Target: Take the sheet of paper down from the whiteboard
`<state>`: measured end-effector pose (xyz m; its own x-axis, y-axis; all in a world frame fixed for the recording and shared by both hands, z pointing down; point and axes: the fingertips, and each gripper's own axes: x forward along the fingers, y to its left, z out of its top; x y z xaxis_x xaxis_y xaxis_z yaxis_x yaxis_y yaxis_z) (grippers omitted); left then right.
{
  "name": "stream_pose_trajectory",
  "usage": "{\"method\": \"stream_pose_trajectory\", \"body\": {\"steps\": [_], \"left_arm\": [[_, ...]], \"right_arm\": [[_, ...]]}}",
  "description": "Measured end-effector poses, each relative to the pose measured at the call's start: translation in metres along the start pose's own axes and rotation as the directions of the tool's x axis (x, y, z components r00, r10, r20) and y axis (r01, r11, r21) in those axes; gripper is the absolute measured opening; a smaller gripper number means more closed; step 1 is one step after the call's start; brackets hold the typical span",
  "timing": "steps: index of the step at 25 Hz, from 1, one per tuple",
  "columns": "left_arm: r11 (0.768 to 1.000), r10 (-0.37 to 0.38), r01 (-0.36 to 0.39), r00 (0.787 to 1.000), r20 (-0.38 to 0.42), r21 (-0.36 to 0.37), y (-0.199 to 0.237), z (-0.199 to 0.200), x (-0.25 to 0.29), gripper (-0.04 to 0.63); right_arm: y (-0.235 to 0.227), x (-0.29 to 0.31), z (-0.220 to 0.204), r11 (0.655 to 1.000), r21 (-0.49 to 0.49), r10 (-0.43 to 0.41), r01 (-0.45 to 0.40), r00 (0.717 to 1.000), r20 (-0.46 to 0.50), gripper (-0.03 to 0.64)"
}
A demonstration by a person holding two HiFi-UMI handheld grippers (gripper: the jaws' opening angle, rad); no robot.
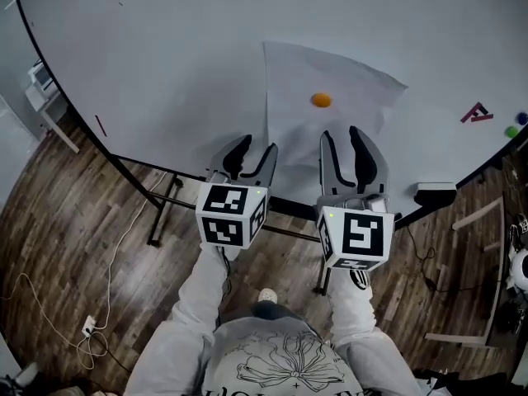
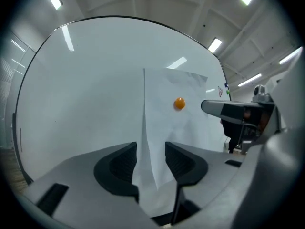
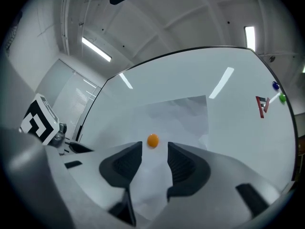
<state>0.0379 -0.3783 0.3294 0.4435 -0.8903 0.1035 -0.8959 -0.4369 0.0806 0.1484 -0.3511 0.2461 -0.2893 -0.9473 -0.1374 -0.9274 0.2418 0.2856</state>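
My left gripper [image 1: 257, 145] is spread, the paper's [image 1: 346, 85] edge between its jaws, untouched. My right gripper [image 1: 341, 134] is spread too, the magnet [image 1: 321, 100] just ahead.

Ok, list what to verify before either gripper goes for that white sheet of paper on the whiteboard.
1. Jaws of the left gripper apart, pads pressing on nothing: ok.
2. Jaws of the right gripper apart, pads pressing on nothing: ok.
3. Round orange magnet off the white sheet of paper: not ok, it sits on the sheet on the whiteboard.
4. Magnet lined up with the right gripper's gap: ok, right gripper view.
5. Sheet's left edge lined up with the left gripper's gap: ok, left gripper view.
6. Grippers clear of the board surface: cannot tell.
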Motion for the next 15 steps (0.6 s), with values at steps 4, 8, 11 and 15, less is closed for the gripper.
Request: {"method": "stream_pose_trajectory", "body": {"steps": [4, 8, 11, 15], "left_arm": [[1.000, -0.007, 0.006, 1.000, -0.017, -0.011, -0.001, -0.005, 0.008, 0.196], [0.998, -0.036, 0.033, 0.998, -0.052, -0.046, -0.004, -0.016, 0.017, 0.204], [0.996, -0.065, 0.061, 0.995, -0.069, -0.065, -0.007, -0.024, 0.025, 0.204], [0.991, -0.121, 0.114, 0.987, -0.102, -0.075, -0.010, -0.030, 0.034, 0.204]], "right_arm": [[0.000, 0.008, 0.002, 1.000, -0.002, 0.027, -0.027, 0.999, 0.023, 0.164], [0.004, 0.015, 0.001, 0.999, -0.012, 0.044, -0.044, 0.999, 0.025, 0.175], [0.003, 0.020, -0.001, 0.999, -0.007, 0.043, -0.042, 0.999, 0.019, 0.178], [0.003, 0.026, -0.001, 0.999, -0.011, 0.032, -0.032, 0.999, 0.010, 0.178]]}}
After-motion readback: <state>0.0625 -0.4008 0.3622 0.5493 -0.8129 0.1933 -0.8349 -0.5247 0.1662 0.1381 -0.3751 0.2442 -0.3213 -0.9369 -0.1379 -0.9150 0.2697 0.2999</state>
